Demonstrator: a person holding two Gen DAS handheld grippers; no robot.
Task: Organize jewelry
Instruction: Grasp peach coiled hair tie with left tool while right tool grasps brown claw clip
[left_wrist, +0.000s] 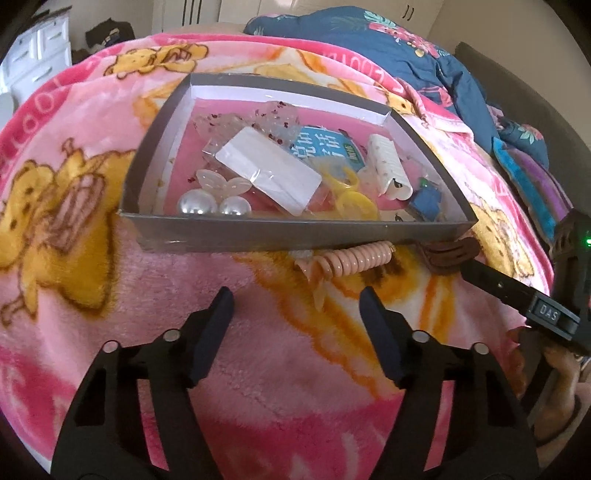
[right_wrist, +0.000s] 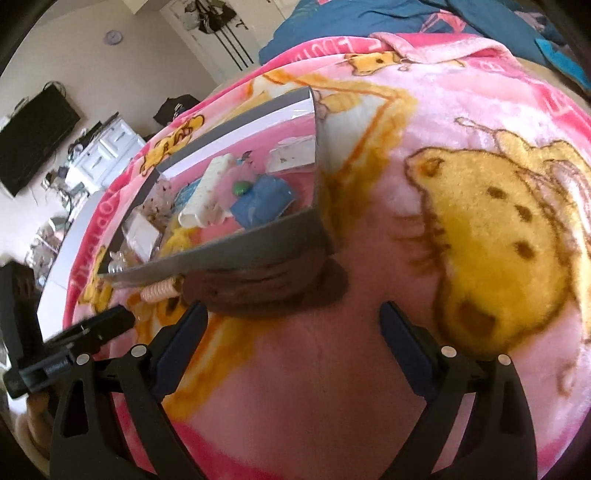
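Note:
A grey shallow box (left_wrist: 295, 230) lies on the pink blanket and holds pearl pieces (left_wrist: 197, 205), a clear packet (left_wrist: 266, 171), a yellow clip (left_wrist: 354, 201), a white clip (left_wrist: 389, 164) and a blue item (left_wrist: 424, 199). A peach spiral hair tie (left_wrist: 354, 260) and a brown claw clip (left_wrist: 448, 254) lie on the blanket against the box's near wall. My left gripper (left_wrist: 297, 301) is open and empty, just short of the hair tie. My right gripper (right_wrist: 293, 315) is open, its fingers either side of the brown clip (right_wrist: 273, 291), close in front of it. The box wall (right_wrist: 236, 247) stands behind the clip.
The pink bear-print blanket (left_wrist: 258, 369) covers the bed. A dark blue floral quilt (left_wrist: 406, 48) is bunched at the back right. The right gripper's body (left_wrist: 517, 295) reaches in from the right in the left wrist view. A white dresser (right_wrist: 107, 147) stands beyond the bed.

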